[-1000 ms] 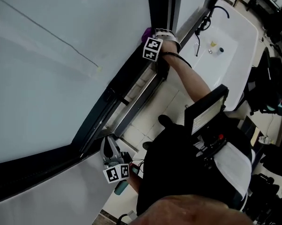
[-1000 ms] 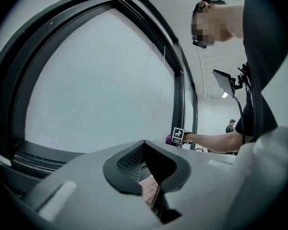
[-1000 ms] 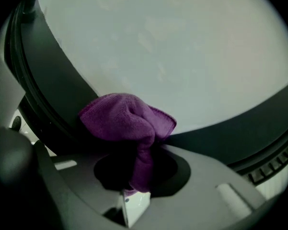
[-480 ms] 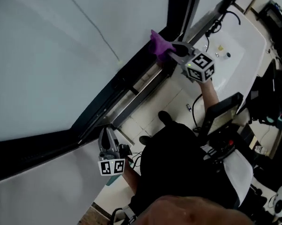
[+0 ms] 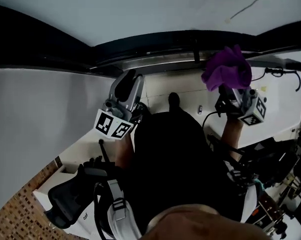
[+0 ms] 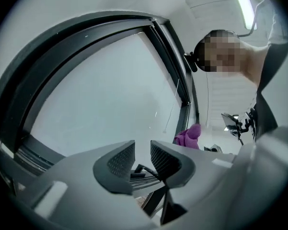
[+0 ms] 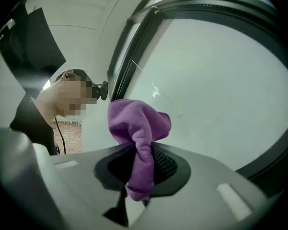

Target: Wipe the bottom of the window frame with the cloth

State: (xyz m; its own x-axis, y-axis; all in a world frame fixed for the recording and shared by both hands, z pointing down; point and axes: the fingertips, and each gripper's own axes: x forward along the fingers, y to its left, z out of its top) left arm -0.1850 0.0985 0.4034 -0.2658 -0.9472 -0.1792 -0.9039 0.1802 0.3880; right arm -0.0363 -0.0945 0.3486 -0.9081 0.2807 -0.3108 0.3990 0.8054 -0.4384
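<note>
at the lower centre of the head view the person's dark-clothed torso point(image 5: 175, 164) fills the frame. just above it, left of centre, the left gripper point(image 5: 129, 81) with its marker cube point(image 5: 112, 125) points up toward the window. in the left gripper view its grey ribbed jaws have just been opening and stand a narrow gap apart, with nothing between them. right of centre, the right gripper point(image 5: 229, 95) also points toward the window. in the right gripper view its jaws are clamped on a crumpled purple cloth point(image 7: 136, 123), pinched at its middle so that it bunches above the pads and a tail hangs below. in the head view the cloth sits in the upper right, overlapping the bottom rail of the dark metal window frame point(image 5: 155, 41); whether it touches the rail i cannot tell. beyond the frame, the pale glass pane point(image 5: 140, 4) runs along the top edge.
</note>
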